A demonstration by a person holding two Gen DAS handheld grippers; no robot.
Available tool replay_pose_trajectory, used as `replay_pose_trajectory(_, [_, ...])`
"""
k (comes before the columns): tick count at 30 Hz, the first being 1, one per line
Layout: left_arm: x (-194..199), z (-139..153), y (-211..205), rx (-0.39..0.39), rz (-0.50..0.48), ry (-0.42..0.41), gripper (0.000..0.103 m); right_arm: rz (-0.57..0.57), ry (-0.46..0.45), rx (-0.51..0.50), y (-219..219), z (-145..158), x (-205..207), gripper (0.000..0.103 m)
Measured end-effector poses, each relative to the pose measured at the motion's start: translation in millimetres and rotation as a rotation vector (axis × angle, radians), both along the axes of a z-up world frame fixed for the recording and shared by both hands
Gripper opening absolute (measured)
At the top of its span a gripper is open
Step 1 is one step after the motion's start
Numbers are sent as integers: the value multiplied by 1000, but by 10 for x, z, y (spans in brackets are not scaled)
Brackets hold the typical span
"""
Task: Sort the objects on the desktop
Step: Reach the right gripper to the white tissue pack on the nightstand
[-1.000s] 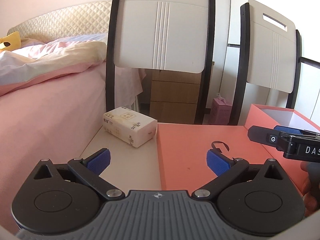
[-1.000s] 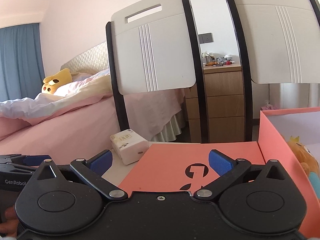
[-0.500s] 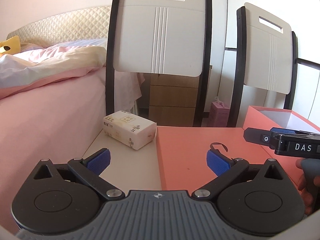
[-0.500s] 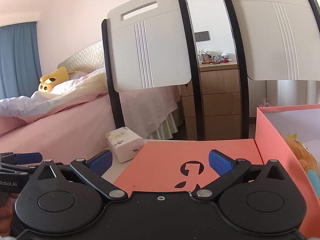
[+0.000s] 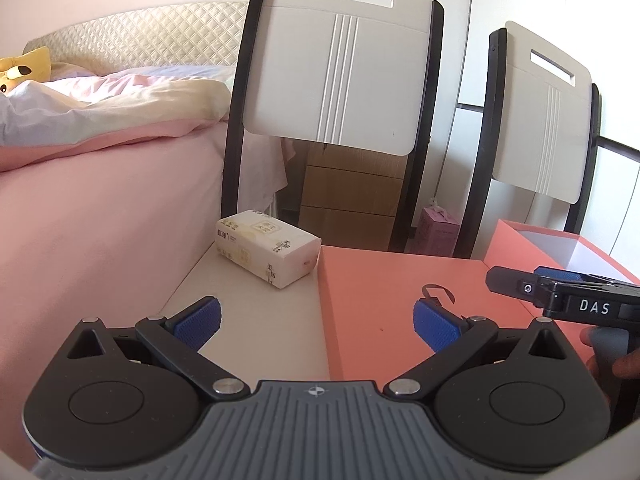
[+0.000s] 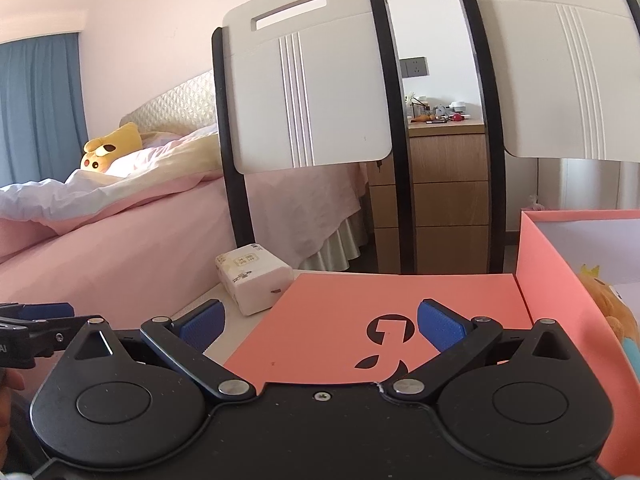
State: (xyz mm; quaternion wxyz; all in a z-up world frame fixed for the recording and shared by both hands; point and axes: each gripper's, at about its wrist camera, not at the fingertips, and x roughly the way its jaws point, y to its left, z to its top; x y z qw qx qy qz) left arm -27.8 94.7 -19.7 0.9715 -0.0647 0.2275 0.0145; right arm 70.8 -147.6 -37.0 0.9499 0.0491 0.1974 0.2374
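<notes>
Both tongs (image 5: pixel 316 322) (image 6: pixel 320 322) spread wide — tissue pack (image 5: pixel 267 248) untouched.

We see only a sliver of the plush toy (image 6: pixel 612 312) inside the coral box (image 6: pixel 560 280), cut by the frame edge; the nightstand clutter (image 6: pixel 438 114) is too small to identify.

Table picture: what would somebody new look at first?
Probably the big salmon-pink box lid lying flat on the table, with its open box standing at its right. A pack of tissues sits at the lid's far left corner, and both hand-held grippers, left and right, hover open over it.
</notes>
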Motion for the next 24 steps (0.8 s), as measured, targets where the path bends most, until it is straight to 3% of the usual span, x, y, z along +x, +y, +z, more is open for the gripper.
replay_pose_trajectory(7, [-28, 25, 96, -18, 18, 3, 103, 54, 82, 13, 250, 92, 346, 102])
replay_pose_trajectory(21, [-51, 55, 235, -79, 24, 1, 103, 153, 91, -217, 967, 22, 1050, 100])
replay_pose_trajectory(24, [-64, 56, 218, -77, 20, -2, 103, 188, 108, -216, 1118, 56, 1186, 100])
